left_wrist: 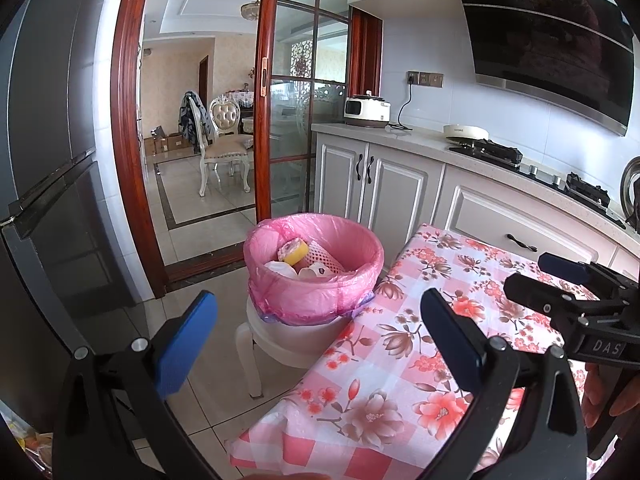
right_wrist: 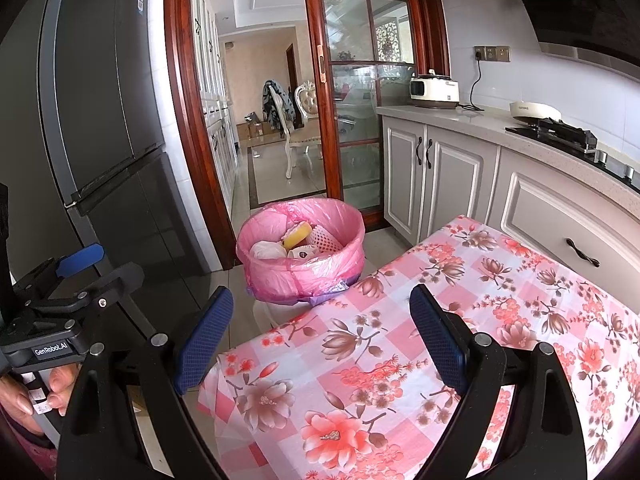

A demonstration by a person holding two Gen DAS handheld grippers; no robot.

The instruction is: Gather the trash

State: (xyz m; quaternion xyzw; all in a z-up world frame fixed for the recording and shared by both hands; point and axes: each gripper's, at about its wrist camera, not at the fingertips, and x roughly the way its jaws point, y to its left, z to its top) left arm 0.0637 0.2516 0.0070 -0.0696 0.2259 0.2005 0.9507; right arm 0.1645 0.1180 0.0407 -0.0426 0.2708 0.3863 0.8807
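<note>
Left wrist view: the left gripper stands released, blue-padded jaws spread wide with nothing between them, hovering over the near left corner of the pink floral-checked tablecloth. Directly ahead of it, beyond the cloth's left edge, the round bin lined with a pink plastic bag rests on a white plastic stool. Inside the bin lie a yellow sponge, pink foam netting and crumpled white paper. The right gripper enters over the cloth's right edge; whether it is spread or clenched cannot be told here.

Right wrist view: the right gripper is released, jaws apart and holding nothing, above the cloth's near left corner. The bin sits ahead and slightly left, just beside the cloth's far left corner. The left gripper shows at the left edge.
</note>
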